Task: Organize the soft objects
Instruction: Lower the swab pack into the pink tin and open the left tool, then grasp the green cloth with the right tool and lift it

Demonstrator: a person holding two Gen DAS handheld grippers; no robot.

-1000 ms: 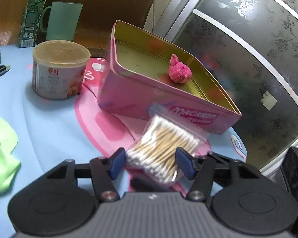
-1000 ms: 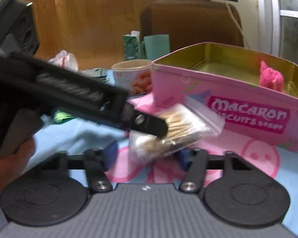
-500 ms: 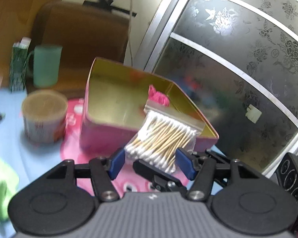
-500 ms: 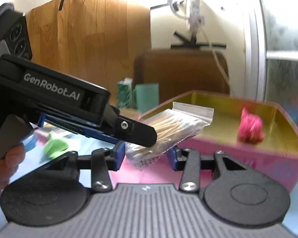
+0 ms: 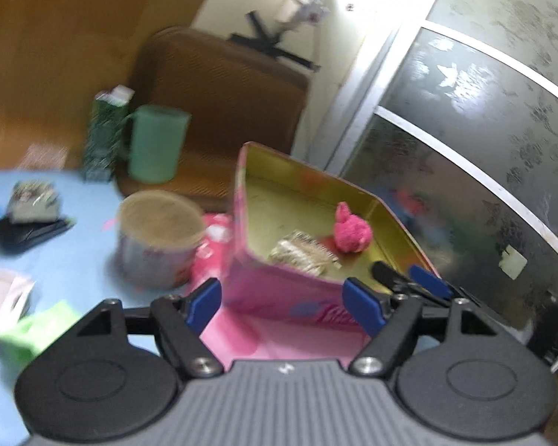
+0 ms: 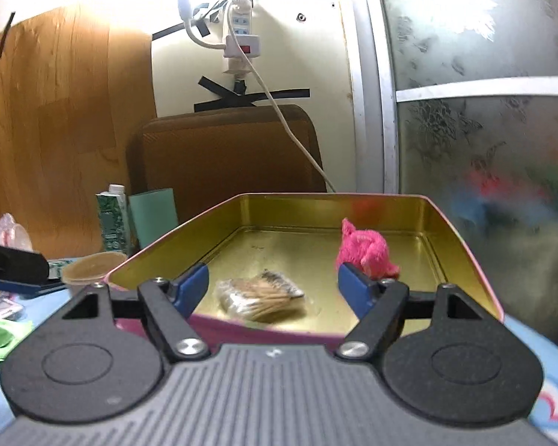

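A clear bag of cotton swabs point(image 6: 261, 295) lies on the gold floor of the pink biscuit tin point(image 6: 461, 239), left of a pink plush toy point(image 6: 364, 251). Both also show in the left wrist view, the bag point(image 5: 303, 254) and the toy point(image 5: 351, 232) inside the tin point(image 5: 279, 293). My right gripper point(image 6: 273, 288) is open and empty, held just above the tin's near wall. My left gripper point(image 5: 282, 306) is open and empty, in front of the tin's near left side. The right gripper's fingers point(image 5: 427, 284) show over the tin's right corner.
A round lidded can point(image 5: 158, 236) stands left of the tin. Behind it are a green mug point(image 5: 154, 143) and a green carton point(image 5: 104, 135). A green cloth point(image 5: 37, 329) and a pink-white item point(image 5: 3, 297) lie at the left on the blue table. A brown chair back point(image 6: 227, 148) is beyond.
The bag of cotton swabs left the grippers and now lies in the tin. Both grippers have opened wide. The left gripper has pulled back and to the left.
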